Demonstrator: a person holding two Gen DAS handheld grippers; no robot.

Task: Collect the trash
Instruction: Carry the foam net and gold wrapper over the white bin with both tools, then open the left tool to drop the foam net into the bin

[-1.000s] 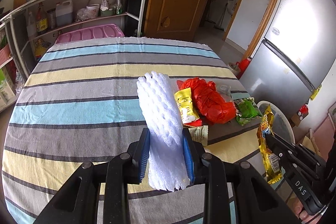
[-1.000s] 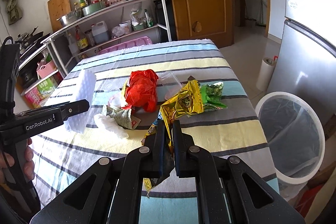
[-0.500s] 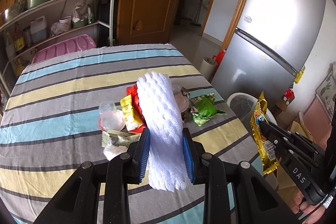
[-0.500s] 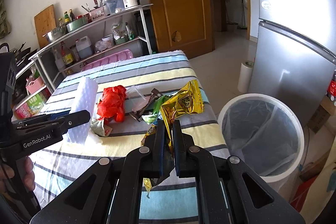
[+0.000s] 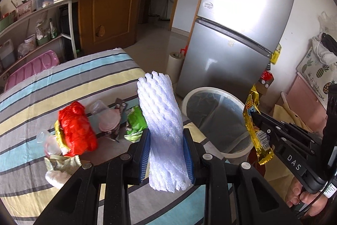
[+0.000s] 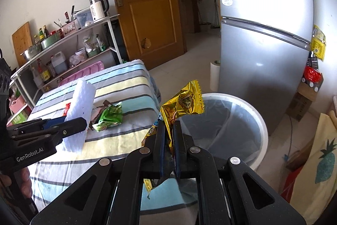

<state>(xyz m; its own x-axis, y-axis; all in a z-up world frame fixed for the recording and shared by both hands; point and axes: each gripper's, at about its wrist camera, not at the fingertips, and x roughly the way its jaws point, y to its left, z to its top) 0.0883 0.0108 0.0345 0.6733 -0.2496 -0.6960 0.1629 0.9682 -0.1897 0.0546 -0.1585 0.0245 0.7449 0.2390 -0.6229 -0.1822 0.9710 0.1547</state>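
Foam net pinched upright in left gripper, above table edge, just short of bin. Gold wrapper clamped in right gripper, near bin rim. Risk: released early, light foam could drift, landing on floor; wrapper might catch rim, cling to pads.
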